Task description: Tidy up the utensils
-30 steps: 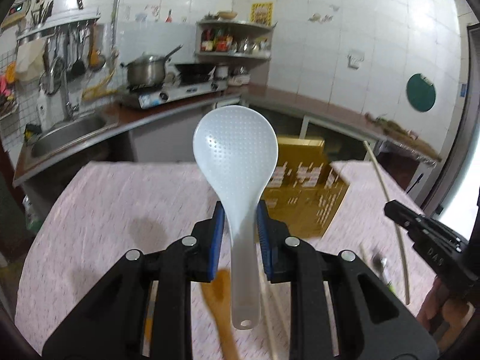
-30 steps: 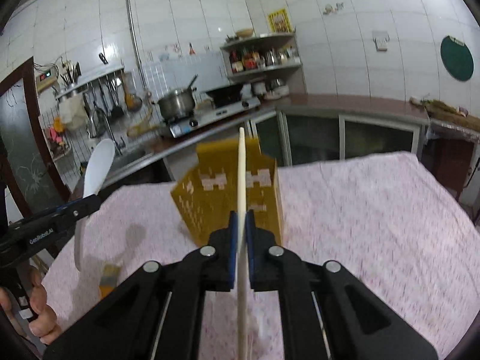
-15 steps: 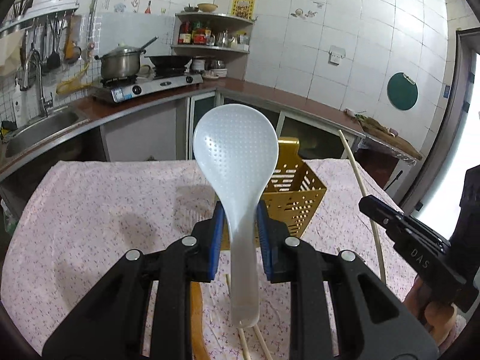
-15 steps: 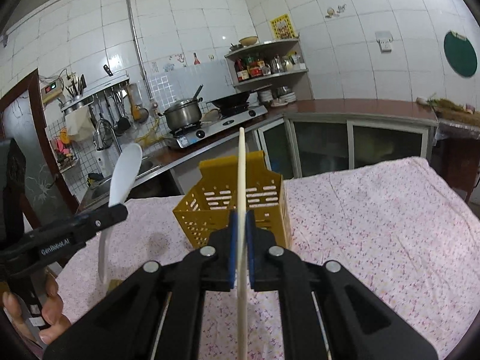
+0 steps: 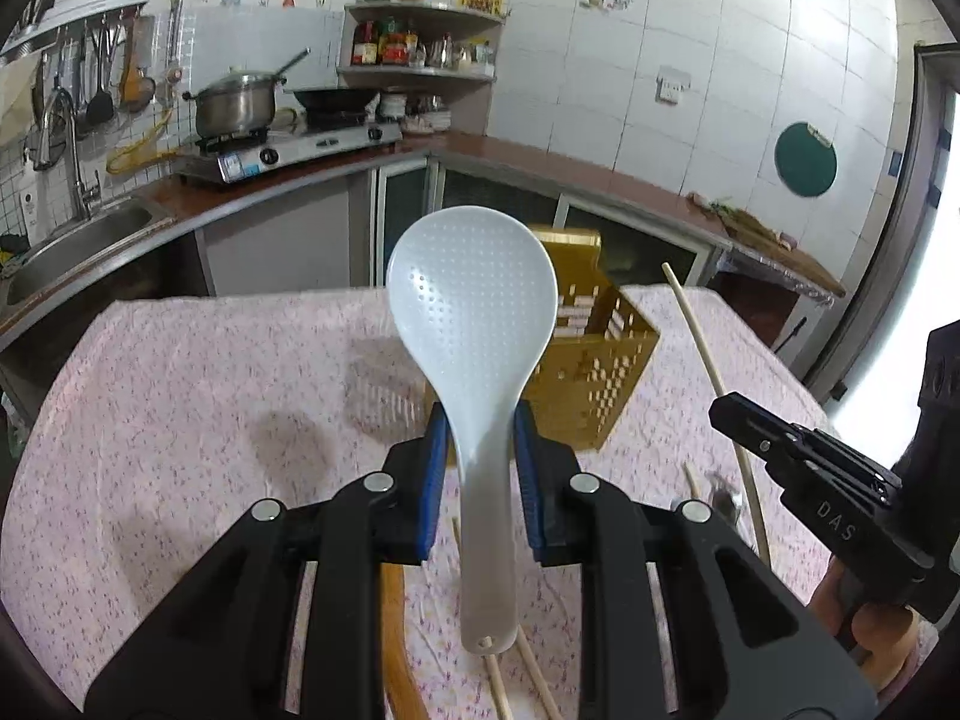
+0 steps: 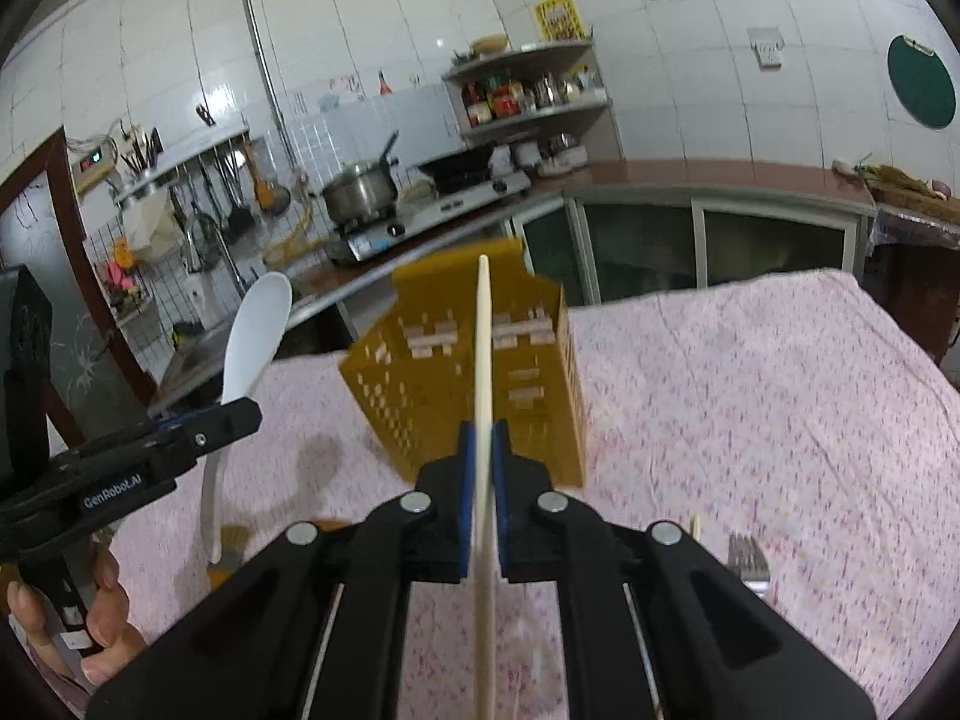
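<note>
My left gripper [image 5: 479,456] is shut on the handle of a white rice paddle [image 5: 474,324], whose dimpled head stands upright. Behind it on the table stands a yellow perforated utensil basket [image 5: 600,372], partly hidden by the paddle. My right gripper [image 6: 483,462] is shut on a pale wooden chopstick [image 6: 483,348] that points up in front of the same basket [image 6: 432,384]. The right gripper also shows at the right edge of the left wrist view, and the left gripper with the paddle [image 6: 255,330] at the left of the right wrist view.
A pink flowered cloth [image 6: 750,396] covers the table. On it near me lie more chopsticks [image 5: 534,678], a wooden spatula [image 5: 393,630] and a fork [image 6: 747,558]. Beyond the table are a counter with a sink [image 5: 78,240], a stove and pot [image 5: 237,105].
Both grippers have sunk a little with their utensils. The basket now sits closer and larger in both views. The grips have not altered.
</note>
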Demonstrator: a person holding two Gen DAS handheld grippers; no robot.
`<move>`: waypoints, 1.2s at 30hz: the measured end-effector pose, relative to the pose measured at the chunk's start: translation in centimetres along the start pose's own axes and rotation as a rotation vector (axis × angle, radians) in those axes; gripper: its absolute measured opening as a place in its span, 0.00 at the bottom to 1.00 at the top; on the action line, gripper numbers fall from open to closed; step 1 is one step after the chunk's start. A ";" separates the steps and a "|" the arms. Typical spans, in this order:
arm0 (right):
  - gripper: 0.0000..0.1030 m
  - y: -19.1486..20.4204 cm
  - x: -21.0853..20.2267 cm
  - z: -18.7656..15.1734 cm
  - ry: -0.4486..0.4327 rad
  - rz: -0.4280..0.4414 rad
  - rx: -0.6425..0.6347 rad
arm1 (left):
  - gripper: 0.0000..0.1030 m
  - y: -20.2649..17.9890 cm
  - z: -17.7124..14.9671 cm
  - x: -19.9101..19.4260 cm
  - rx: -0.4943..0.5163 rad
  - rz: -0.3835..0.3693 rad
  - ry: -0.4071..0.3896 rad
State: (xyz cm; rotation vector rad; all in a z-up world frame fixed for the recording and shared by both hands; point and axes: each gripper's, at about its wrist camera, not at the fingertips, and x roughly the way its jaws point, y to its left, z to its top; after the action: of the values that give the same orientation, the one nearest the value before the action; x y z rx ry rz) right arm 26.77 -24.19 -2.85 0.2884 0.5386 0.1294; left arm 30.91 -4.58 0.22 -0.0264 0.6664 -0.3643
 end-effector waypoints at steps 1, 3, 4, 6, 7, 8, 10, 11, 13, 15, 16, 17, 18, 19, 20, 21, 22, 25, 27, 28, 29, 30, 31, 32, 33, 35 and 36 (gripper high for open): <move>0.06 0.0 0.1 -0.4 0.012 -0.004 -0.002 | 0.20 0.0 -0.4 0.2 -0.001 -0.001 0.013; 0.06 0.1 0.4 -1.0 0.031 -0.012 -0.005 | 0.20 0.1 -1.1 0.6 -0.006 -0.002 0.044; 0.06 0.1 0.5 -1.3 0.041 -0.018 -0.004 | 0.20 0.1 -1.4 0.8 -0.008 -0.001 0.057; 0.06 0.0 0.8 -1.9 0.076 -0.043 -0.002 | 0.20 0.1 -2.2 1.3 -0.012 0.005 0.092; 0.06 -0.1 1.1 -2.3 0.105 -0.046 0.002 | 0.20 0.2 -2.7 1.6 -0.019 0.008 0.117; 0.06 0.0 1.4 -2.8 0.137 -0.055 0.001 | 0.20 0.3 -3.3 2.1 -0.025 0.012 0.150; 0.06 0.1 1.9 -3.7 0.183 -0.079 -0.012 | 0.20 0.5 -4.2 2.8 -0.032 0.025 0.202; 0.06 0.1 2.3 -4.4 0.209 -0.091 -0.015 | 0.20 0.7 -4.8 3.1 -0.038 0.029 0.231; 0.06 0.1 2.7 -5.3 0.245 -0.108 -0.019 | 0.20 1.1 -5.8 3.6 -0.050 0.037 0.268; 0.06 0.2 3.1 -6.3 0.279 -0.121 -0.026 | 0.20 1.7 -6.7 3.7 -0.061 0.050 0.288; 0.06 0.4 3.1 -6.9 0.290 -0.134 -0.036 | 0.20 1.9 -7.3 3.6 -0.062 0.059 0.293; 0.06 0.6 2.9 -7.3 0.299 -0.151 -0.050 | 0.20 2.3 -7.9 3.3 -0.060 0.075 0.298; 0.06 0.9 2.8 -7.6 0.304 -0.158 -0.058 | 0.20 2.5 -8.4 3.1 -0.056 0.089 0.302; 0.06 1.2 2.7 -8.1 0.313 -0.166 -0.071 | 0.20 2.7 -8.9 2.7 -0.054 0.107 0.305; 0.06 1.5 2.5 -8.6 0.321 -0.179 -0.086 | 0.20 3.0 -9.3 2.5 -0.052 0.118 0.307; 0.06 1.7 2.4 -8.8 0.325 -0.189 -0.096 | 0.20 3.6 -9.9 2.1 -0.057 0.132 0.310; 0.06 1.9 2.4 -9.1 0.333 -0.199 -0.106 | 0.20 4.0 -10.4 1.9 -0.061 0.143 0.315; 0.06 2.0 2.5 -9.8 0.354 -0.213 -0.108 | 0.20 5.6 -11.5 1.7 -0.082 0.172 0.332; 0.06 1.8 2.6 -10.1 0.365 -0.213 -0.102 | 0.20 6.7 -12.2 2.1 -0.103 0.188 0.356; 0.06 1.8 2.7 -10.2 0.370 -0.209 -0.100 | 0.20 7.2 -12.5 2.3 -0.117 0.189 0.369; 0.06 1.7 2.8 -10.3 0.374 -0.209 -0.098 | 0.20 7.4 -12.7 2.5 -0.126 0.191 0.377; 0.06 1.6 2.9 -10.4 0.378 -0.210 -0.098 | 0.20 7.5 -12.9 2.6 -0.127 0.193 0.381; 0.06 1.6 3.0 -10.5 0.383 -0.212 -0.097 | 0.20 7.5 -13.0 2.8 -0.125 0.194 0.383; 0.06 1.5 3.1 -10.5 0.386 -0.210 -0.095 | 0.20 7.5 -12.9 2.9 -0.123 0.197 0.382; 0.06 1.5 3.1 -10.5 0.387 -0.209 -0.095 | 0.20 7.5 -12.8 2.9 -0.121 0.200 0.380; 0.06 1.4 3.1 -10.6 0.392 -0.205 -0.092 | 0.20 7.5 -12.8 3.0 -0.124 0.197 0.382; 0.06 1.4 3.2 -10.6 0.393 -0.203 -0.091 | 0.20 7.5 -12.8 3.0 -0.124 0.195 0.386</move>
State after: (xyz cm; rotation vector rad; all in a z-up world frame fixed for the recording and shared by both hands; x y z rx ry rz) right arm 23.90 -19.72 -12.64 0.1166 0.9452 0.0124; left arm 27.77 2.60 -12.72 -0.0082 1.0646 -0.1384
